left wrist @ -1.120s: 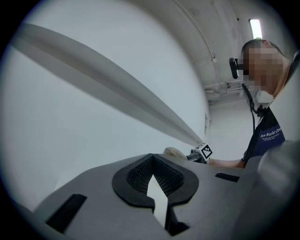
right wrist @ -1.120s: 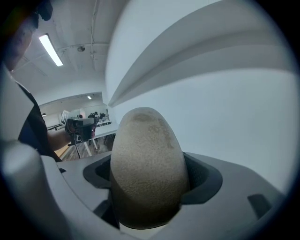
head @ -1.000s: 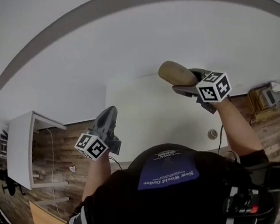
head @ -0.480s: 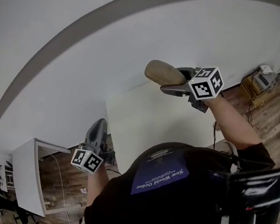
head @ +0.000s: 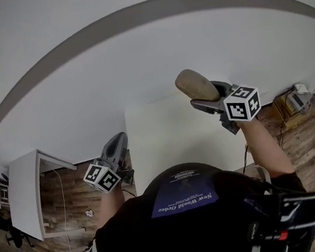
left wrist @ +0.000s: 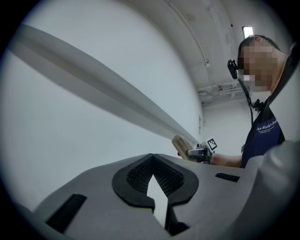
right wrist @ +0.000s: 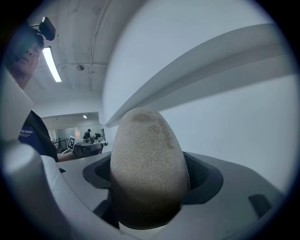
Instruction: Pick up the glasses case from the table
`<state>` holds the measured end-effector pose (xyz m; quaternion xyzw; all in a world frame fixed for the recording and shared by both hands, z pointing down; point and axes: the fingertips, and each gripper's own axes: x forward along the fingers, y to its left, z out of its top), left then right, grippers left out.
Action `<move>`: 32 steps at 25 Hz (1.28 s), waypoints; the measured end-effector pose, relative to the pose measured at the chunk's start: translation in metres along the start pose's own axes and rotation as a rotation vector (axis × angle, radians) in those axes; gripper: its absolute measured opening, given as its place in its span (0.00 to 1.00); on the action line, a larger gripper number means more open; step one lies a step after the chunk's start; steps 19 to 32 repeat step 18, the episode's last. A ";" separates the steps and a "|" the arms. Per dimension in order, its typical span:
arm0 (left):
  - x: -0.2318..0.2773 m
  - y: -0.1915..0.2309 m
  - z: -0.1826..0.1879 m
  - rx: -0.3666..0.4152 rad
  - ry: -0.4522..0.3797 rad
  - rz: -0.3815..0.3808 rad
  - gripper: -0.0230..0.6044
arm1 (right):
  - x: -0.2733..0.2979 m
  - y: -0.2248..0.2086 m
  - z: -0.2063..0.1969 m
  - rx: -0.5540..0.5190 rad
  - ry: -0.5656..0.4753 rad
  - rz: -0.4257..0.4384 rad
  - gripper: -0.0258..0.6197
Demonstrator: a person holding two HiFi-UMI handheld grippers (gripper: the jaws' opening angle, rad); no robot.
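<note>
Table point(head: 164, 137) edge below glasses case point(head: 194, 84) in right hand-held gripper point(head: 206, 97); left hand-held gripper point(head: 117, 144) closed.

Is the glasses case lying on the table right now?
No, the right gripper holds the glasses case in its jaws, raised above the table.

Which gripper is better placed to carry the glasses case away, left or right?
Right. The right gripper is shut on the glasses case, clear of the table. The left gripper hangs empty, far from the case.
</note>
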<state>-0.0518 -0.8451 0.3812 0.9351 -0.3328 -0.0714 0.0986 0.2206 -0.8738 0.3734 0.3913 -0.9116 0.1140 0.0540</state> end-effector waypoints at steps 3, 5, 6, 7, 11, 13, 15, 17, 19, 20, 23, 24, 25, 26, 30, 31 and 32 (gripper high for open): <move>-0.001 0.003 0.003 0.001 -0.008 0.001 0.03 | 0.001 -0.002 0.000 -0.001 -0.003 -0.005 0.65; -0.002 0.003 0.002 0.002 -0.012 0.003 0.03 | 0.002 -0.001 0.000 -0.001 -0.002 0.001 0.65; -0.002 0.003 0.001 0.000 -0.011 0.006 0.03 | 0.002 -0.001 0.000 -0.002 -0.003 0.003 0.65; -0.002 0.002 0.000 -0.003 -0.010 0.008 0.03 | 0.001 -0.001 0.000 -0.003 -0.002 0.005 0.65; 0.000 0.001 -0.002 -0.010 -0.007 0.010 0.03 | 0.002 -0.001 0.000 -0.007 0.001 0.014 0.65; 0.001 0.000 0.000 -0.008 -0.008 0.009 0.03 | 0.002 0.000 0.002 -0.010 0.000 0.017 0.65; 0.000 -0.001 0.001 -0.002 -0.009 0.006 0.03 | 0.001 0.000 0.003 -0.012 -0.002 0.018 0.65; -0.001 -0.002 0.001 0.003 -0.009 0.003 0.03 | -0.001 0.001 0.003 -0.013 -0.004 0.018 0.65; -0.001 -0.002 0.001 0.005 -0.009 0.001 0.03 | -0.002 0.001 0.003 -0.013 -0.004 0.018 0.65; -0.001 -0.002 0.001 0.005 -0.009 0.001 0.03 | -0.002 0.001 0.003 -0.013 -0.004 0.018 0.65; -0.001 -0.002 0.001 0.005 -0.009 0.001 0.03 | -0.002 0.001 0.003 -0.013 -0.004 0.018 0.65; -0.001 -0.002 0.001 0.005 -0.009 0.001 0.03 | -0.002 0.001 0.003 -0.013 -0.004 0.018 0.65; -0.001 -0.002 0.001 0.005 -0.009 0.001 0.03 | -0.002 0.001 0.003 -0.013 -0.004 0.018 0.65; -0.001 -0.002 0.001 0.005 -0.009 0.001 0.03 | -0.002 0.001 0.003 -0.013 -0.004 0.018 0.65; -0.001 -0.002 0.001 0.005 -0.009 0.001 0.03 | -0.002 0.001 0.003 -0.013 -0.004 0.018 0.65; -0.001 -0.002 0.001 0.005 -0.009 0.001 0.03 | -0.002 0.001 0.003 -0.013 -0.004 0.018 0.65; -0.001 -0.002 0.001 0.005 -0.009 0.001 0.03 | -0.002 0.001 0.003 -0.013 -0.004 0.018 0.65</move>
